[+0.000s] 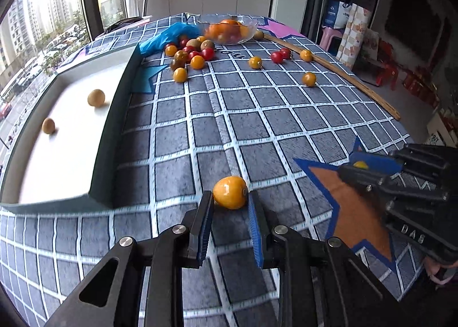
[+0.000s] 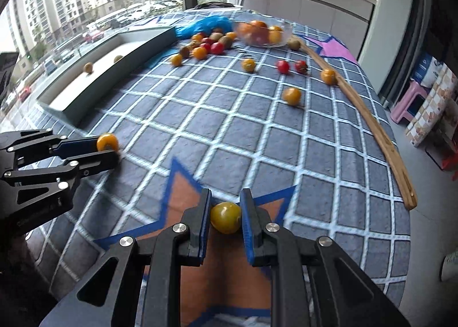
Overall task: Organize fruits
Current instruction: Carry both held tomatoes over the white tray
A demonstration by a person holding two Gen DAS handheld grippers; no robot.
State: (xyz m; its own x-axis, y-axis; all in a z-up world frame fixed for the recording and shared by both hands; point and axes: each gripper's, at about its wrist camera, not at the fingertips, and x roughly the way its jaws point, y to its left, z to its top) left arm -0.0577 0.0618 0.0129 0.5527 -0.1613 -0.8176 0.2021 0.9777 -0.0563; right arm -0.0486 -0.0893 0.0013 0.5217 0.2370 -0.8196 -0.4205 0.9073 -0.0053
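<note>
The left gripper (image 1: 230,198) pinches an orange tomato (image 1: 230,192) between its blue pads; the right gripper (image 2: 226,212) clamps a yellow-green tomato (image 2: 225,217) — both above the checked cloth (image 1: 257,115). Farther off sit loose tomatoes (image 1: 189,57), a glass bowl (image 1: 229,30) and, at left, a white tray (image 1: 71,138) holding two brown fruits (image 1: 96,97).

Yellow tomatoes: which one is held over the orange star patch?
The darker, greenish-yellow tomato in the right gripper; the left gripper holds a brighter orange-yellow one over the checked cloth.
</note>
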